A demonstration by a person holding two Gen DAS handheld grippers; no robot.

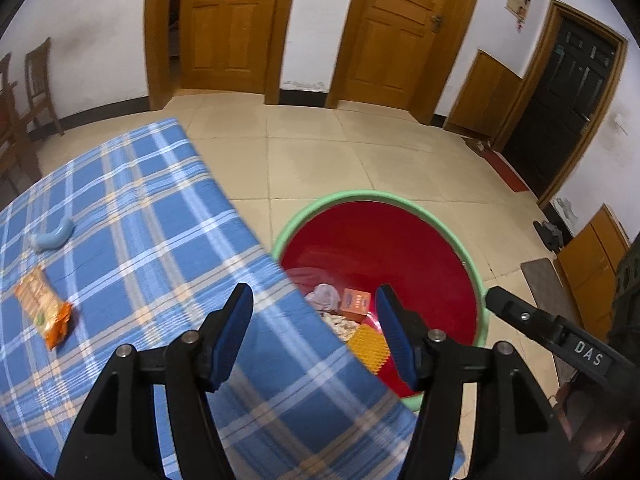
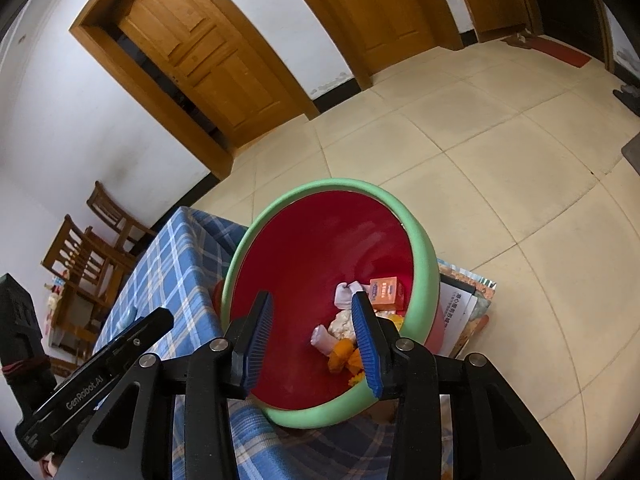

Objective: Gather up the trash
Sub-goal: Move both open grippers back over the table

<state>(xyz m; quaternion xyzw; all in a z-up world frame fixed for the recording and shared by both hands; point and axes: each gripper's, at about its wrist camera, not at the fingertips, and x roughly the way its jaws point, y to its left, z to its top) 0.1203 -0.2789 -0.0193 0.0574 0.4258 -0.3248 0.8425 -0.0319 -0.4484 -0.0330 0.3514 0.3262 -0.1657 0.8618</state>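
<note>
A red bin with a green rim (image 1: 470,264) stands on the floor beside the table; it also shows in the right wrist view (image 2: 420,248). Inside lie an orange box (image 1: 355,302), crumpled tissue (image 1: 323,295) and a yellow piece (image 1: 370,347). On the blue plaid tablecloth (image 1: 160,220) lie an orange snack wrapper (image 1: 42,306) and a light blue object (image 1: 54,237). My left gripper (image 1: 314,338) is open and empty above the table's edge. My right gripper (image 2: 312,338) is open and empty over the bin's mouth.
Wooden chairs (image 2: 88,256) stand past the table's far end. Wooden doors (image 1: 400,28) line the wall across a tiled floor. Papers (image 2: 464,308) lie on the floor beside the bin. A red mat (image 1: 506,172) lies by a dark door.
</note>
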